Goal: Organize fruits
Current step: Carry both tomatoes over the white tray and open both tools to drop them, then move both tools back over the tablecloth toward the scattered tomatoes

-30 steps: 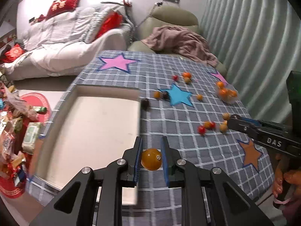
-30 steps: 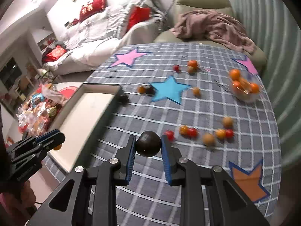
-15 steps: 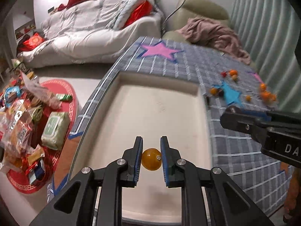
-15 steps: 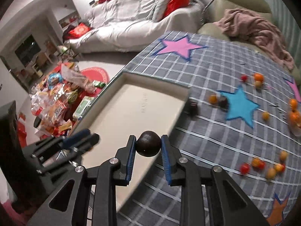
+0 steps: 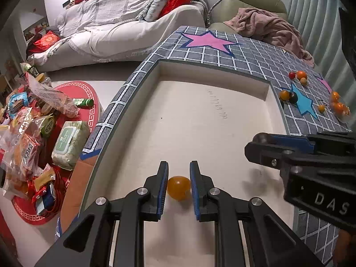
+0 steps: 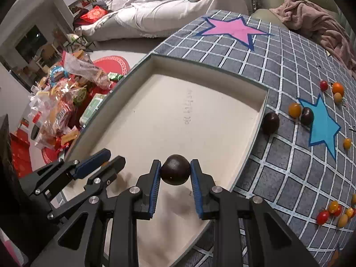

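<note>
My left gripper (image 5: 178,188) is shut on a small orange fruit (image 5: 178,187), held low over the near part of the cream tray (image 5: 200,120). My right gripper (image 6: 175,173) is shut on a dark round fruit (image 6: 175,172), above the tray's (image 6: 178,111) near right part. The right gripper (image 5: 264,142) also shows at the right of the left wrist view, and the left gripper (image 6: 102,159) at the lower left of the right wrist view. Loose fruits lie on the checked cloth: a dark one (image 6: 270,122) by the tray's corner, an orange one (image 6: 294,110), a red one (image 6: 322,217).
The tray sits on a grey checked tablecloth (image 6: 289,66) with a pink star (image 6: 233,27) and a blue star (image 6: 322,124). A clear bowl of orange fruits (image 5: 339,108) stands far right. Snack packets (image 5: 29,138) litter the floor at left; a sofa (image 5: 122,26) is behind.
Both grippers moved left from over the cloth to over the tray and sank toward it, each keeping its fruit. They now stand side by side, close together.
</note>
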A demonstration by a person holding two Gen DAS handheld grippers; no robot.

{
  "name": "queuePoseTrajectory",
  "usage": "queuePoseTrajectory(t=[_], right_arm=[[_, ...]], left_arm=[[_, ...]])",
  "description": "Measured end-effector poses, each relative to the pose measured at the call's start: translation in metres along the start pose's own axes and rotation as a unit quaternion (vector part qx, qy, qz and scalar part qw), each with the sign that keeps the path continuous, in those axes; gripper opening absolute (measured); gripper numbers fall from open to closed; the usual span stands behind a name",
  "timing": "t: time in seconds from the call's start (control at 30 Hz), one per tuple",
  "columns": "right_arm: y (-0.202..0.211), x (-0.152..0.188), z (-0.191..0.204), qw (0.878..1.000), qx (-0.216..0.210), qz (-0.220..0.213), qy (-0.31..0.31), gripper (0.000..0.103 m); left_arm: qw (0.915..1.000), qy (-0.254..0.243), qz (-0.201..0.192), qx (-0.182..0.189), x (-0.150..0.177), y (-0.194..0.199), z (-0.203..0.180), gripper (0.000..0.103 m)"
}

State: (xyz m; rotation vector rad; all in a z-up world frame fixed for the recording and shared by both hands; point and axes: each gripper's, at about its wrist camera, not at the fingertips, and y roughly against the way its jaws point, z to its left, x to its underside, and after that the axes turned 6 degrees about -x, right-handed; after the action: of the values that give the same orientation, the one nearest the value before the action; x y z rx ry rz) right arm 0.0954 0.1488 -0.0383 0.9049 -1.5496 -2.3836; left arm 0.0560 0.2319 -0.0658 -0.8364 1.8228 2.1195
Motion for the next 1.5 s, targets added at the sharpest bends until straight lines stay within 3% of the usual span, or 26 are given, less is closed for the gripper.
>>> queuePoseTrajectory(t=[0.03, 0.1, 0.13, 0.2, 0.23, 0.4, 0.47, 0.5, 0.83, 1.2, 1.5], right_arm=[[-0.001, -0.001, 0.000, 1.000, -0.001, 0.001, 0.001, 0.032], [0.001, -0.001, 0.000, 1.000, -0.004, -0.001, 0.000, 0.050], [0.003, -0.001, 0.001, 1.000, -0.006, -0.005, -0.001, 0.063], [0.006, -0.001, 0.002, 1.000, -0.007, -0.010, 0.002, 0.069], [0.008, -0.001, 0.003, 1.000, -0.007, -0.011, 0.003, 0.070], [0.024, -0.001, 0.003, 1.000, 0.004, -0.025, -0.002, 0.086], [0.035, 0.001, -0.001, 0.999, 0.018, -0.034, -0.008, 0.102], [0.041, 0.003, -0.003, 0.999, 0.021, -0.040, -0.008, 0.103], [0.105, 0.047, -0.052, 0.994, 0.045, -0.083, -0.052, 0.103], [0.147, 0.124, -0.126, 0.984, 0.094, -0.088, -0.122, 0.103], [0.159, 0.167, -0.180, 0.973, 0.111, -0.085, -0.181, 0.103]], left_arm=[[1.0000, -0.003, -0.001, -0.003, 0.000, -0.001, -0.001, 0.021], [0.9999, -0.010, 0.001, -0.005, 0.001, -0.002, -0.003, 0.022], [0.9999, -0.013, 0.002, -0.009, 0.001, -0.003, -0.005, 0.028], [0.9998, -0.008, 0.000, -0.018, 0.002, -0.002, -0.005, 0.092], [0.9996, 0.000, -0.016, -0.024, 0.004, 0.002, -0.003, 0.096], [0.9995, -0.008, -0.023, -0.022, 0.003, 0.013, -0.007, 0.096], [0.9993, -0.005, -0.031, -0.019, 0.003, 0.020, -0.007, 0.096], [0.9994, -0.001, -0.033, -0.014, 0.003, 0.025, -0.006, 0.096], [0.9987, -0.017, -0.047, 0.006, 0.014, 0.064, -0.033, 0.096], [0.9935, -0.090, -0.054, 0.044, 0.034, 0.099, -0.110, 0.096], [0.9869, -0.148, -0.041, 0.050, 0.049, 0.103, -0.172, 0.096]])
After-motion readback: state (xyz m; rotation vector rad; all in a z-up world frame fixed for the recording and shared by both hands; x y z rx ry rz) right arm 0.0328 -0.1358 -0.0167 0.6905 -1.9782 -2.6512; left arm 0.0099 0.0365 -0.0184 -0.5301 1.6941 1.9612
